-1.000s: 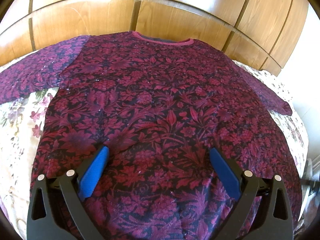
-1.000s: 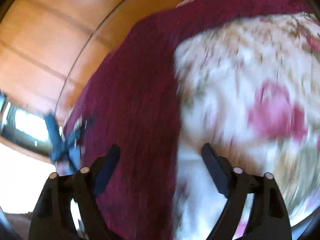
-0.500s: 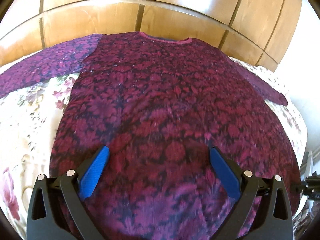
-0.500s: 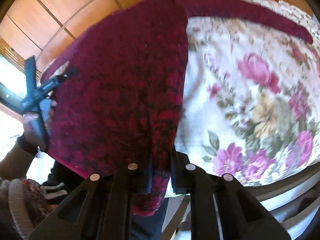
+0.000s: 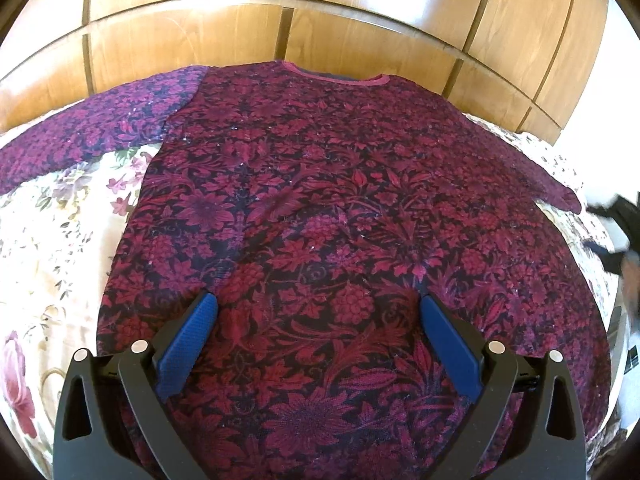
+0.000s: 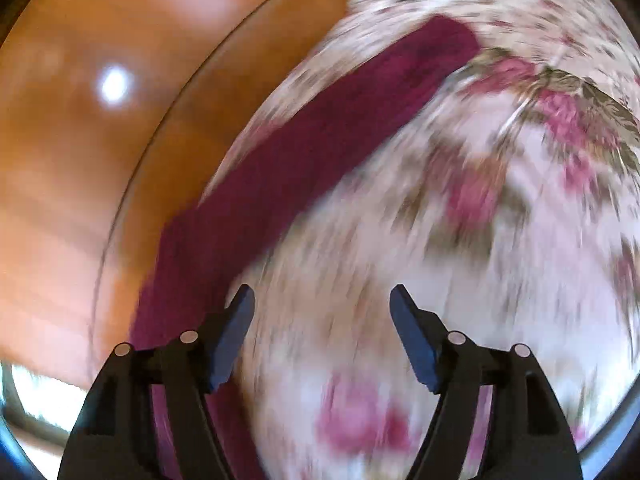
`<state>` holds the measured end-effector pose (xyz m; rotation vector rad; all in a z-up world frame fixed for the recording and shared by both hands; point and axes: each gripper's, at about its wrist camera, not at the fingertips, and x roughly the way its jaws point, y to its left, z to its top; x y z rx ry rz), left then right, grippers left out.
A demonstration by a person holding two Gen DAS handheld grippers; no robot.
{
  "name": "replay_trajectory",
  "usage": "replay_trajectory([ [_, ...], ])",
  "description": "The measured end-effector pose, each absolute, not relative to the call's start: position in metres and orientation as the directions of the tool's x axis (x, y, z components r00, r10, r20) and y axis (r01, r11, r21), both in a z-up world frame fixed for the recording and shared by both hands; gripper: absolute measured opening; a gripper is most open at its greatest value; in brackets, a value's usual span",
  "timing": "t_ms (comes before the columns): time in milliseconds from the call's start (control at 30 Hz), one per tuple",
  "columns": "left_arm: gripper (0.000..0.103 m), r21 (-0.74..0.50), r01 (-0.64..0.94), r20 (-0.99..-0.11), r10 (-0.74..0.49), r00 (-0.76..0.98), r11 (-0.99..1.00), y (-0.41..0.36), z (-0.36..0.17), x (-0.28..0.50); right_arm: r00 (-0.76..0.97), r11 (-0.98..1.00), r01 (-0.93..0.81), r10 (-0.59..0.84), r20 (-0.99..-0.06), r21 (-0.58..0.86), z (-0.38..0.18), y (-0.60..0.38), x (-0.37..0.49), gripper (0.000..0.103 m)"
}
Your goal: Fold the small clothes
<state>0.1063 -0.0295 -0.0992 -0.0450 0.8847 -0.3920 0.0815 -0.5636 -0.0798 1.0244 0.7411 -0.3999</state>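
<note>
The left hand-held gripper [image 5: 318,320] points downward at a slant with its blue-padded jaws spread wide and nothing between them, while the right hand-held gripper [image 6: 322,320], sharp against a motion-blurred view, has just reopened, its jaws parted and gripping nothing.

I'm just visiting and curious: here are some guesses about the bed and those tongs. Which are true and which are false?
1. The shirt lies spread flat with its neckline toward the wooden headboard. True.
2. The left tongs are clamped on the shirt. False: they stand open above it, gripping nothing.
3. The bedspread is plain white. False: it is floral.
4. The right tongs are open, with nothing between them. True.
5. Both sleeves are folded across the chest. False: both lie stretched outward.
</note>
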Motion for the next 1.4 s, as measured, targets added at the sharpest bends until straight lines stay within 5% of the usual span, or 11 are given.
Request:
replay_trajectory([
  [267,0.099,-0.176,0.313,-0.750,-0.333,0.571,0.933,-0.034,-0.101,0.108,0.616,0.334,0.768,-0.150,-0.773,0.547,-0.107,-0.640,0.146,0.067],
  [333,0.099,-0.172,0.313,-0.751,-0.330,0.571,0.934,-0.034,-0.101,0.109,0.585,0.369,0.783,-0.168,-0.793,0.500,-0.104,-0.646,0.162,0.052],
  [400,0.099,-0.169,0.314,-0.753,-0.328,0.571,0.934,-0.035,-0.102,0.109,0.553,0.418,0.789,-0.163,-0.817,0.450,-0.102,-0.648,0.174,0.024],
  [500,0.099,-0.169,0.315,-0.752,-0.328,0.571,0.934,-0.035,-0.102,0.110,0.555,0.519,0.759,-0.200,-0.807,0.394,-0.084,-0.644,0.180,0.014],
  [867,0.099,-0.171,0.309,-0.752,-0.327,0.572,0.935,-0.035,-0.103,0.109,0.724,0.855,0.395,-0.064,-0.687,0.337,0.007,-0.498,0.237,0.010],
  [1033,0.099,-0.148,0.304,-0.768,-0.303,0.564,0.941,-0.038,-0.102,0.111,0.715,0.914,0.203,0.107,-0.691,0.352,0.002,-0.401,0.276,0.000],
  [1300,0.099,-0.114,0.312,-0.790,-0.276,0.548,0.943,-0.042,-0.101,0.112,0.610,0.945,-0.008,0.265,-0.747,0.328,-0.035,-0.273,0.303,0.000],
  [1333,0.099,-0.117,0.312,-0.790,-0.279,0.546,0.943,-0.041,-0.101,0.112,0.608,0.942,-0.012,0.274,-0.745,0.337,-0.037,-0.271,0.305,0.002],
  [1400,0.099,-0.108,0.315,-0.795,-0.272,0.541,0.943,-0.043,-0.101,0.111,0.606,0.933,-0.021,0.297,-0.738,0.358,-0.039,-0.268,0.295,0.022],
])
